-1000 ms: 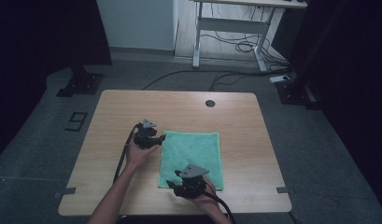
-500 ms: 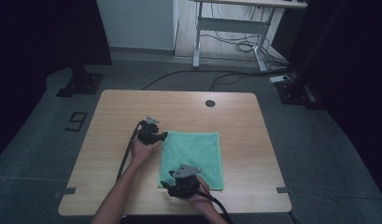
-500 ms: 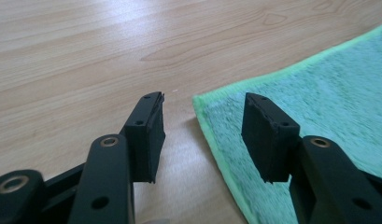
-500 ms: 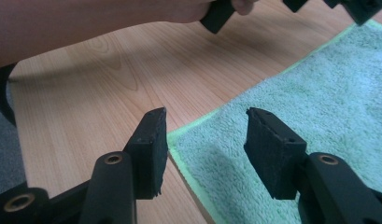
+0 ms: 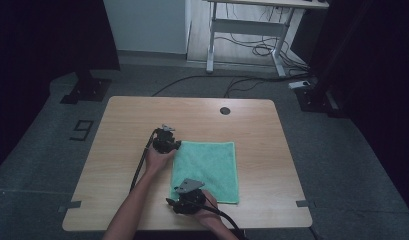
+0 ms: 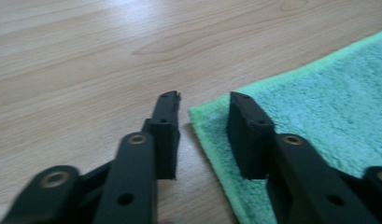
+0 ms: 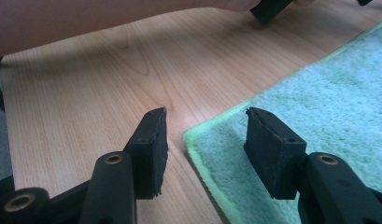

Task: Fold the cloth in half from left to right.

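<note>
Towel (image 5: pixel 208 170): green, flat at centre frame on the table (image 5: pixel 122 130).
Feel: soft, light, limp; I'd pinch the corners.
Left gripper (image 6: pixel 205 112): jaws just closing, astride the far-left corner, not yet pinching.
Right gripper (image 7: pixel 205 123): parted, astride the near-left corner.

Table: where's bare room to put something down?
Free: the far strip of the table beyond the green towel up to the round hole, plus the right edge beside the towel. Crowded: the towel's left corners, where the left claw and right claw sit.
</note>
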